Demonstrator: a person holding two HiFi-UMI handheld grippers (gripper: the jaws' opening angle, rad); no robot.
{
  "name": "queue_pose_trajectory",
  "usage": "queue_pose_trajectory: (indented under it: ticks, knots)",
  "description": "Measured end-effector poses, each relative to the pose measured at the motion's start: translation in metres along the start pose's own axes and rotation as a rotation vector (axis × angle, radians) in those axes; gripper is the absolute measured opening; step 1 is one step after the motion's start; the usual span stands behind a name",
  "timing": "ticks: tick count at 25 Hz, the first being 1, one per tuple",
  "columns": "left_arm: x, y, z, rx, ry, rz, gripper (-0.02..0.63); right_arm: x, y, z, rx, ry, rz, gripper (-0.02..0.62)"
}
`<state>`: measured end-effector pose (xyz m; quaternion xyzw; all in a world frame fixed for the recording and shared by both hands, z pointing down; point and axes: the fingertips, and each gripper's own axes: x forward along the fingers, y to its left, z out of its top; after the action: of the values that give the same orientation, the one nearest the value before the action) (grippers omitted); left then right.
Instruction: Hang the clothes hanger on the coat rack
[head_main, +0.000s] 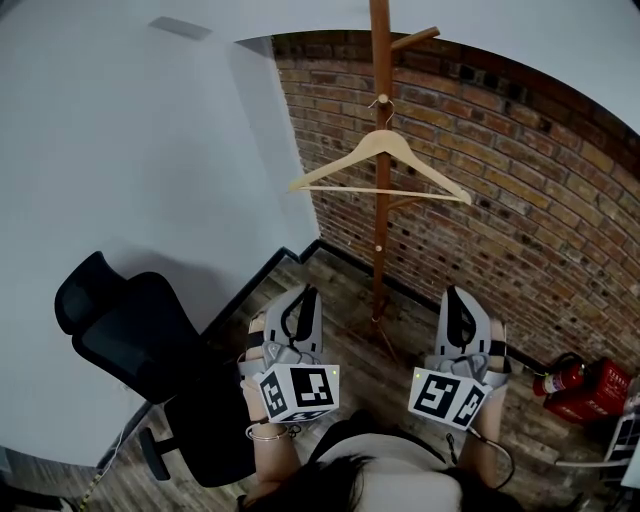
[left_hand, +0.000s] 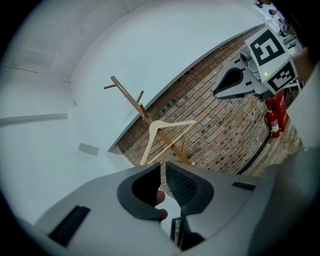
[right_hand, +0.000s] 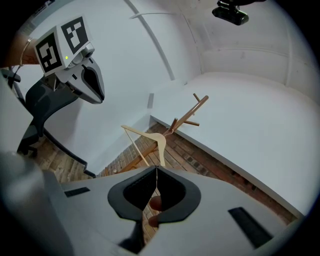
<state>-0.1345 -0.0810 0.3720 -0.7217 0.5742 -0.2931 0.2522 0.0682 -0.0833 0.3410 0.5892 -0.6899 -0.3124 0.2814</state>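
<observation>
The pale wooden clothes hanger (head_main: 380, 160) hangs by its hook from a peg of the brown wooden coat rack (head_main: 380, 240), which stands before the brick wall. The hanger (left_hand: 160, 131) (right_hand: 150, 137) shows free of both grippers in the two gripper views. My left gripper (head_main: 308, 292) (left_hand: 163, 165) is held low, well short of the rack, its jaws a narrow slit apart with nothing between them. My right gripper (head_main: 452, 293) (right_hand: 156, 167) is beside it at the same height, jaw tips touching, empty.
A black office chair (head_main: 140, 350) stands at the left by the white wall (head_main: 120, 150). A red fire extinguisher (head_main: 560, 380) and a red box (head_main: 603, 388) sit on the floor at the right. The brick wall (head_main: 520, 200) runs behind the rack.
</observation>
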Motion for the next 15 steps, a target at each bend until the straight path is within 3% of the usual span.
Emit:
queue_pose_trajectory:
  ticks: [15]
  knots:
    - [-0.044, -0.042, 0.03, -0.022, 0.023, 0.002, 0.011, -0.048, -0.02, -0.025, 0.018, -0.037, 0.024, 0.036]
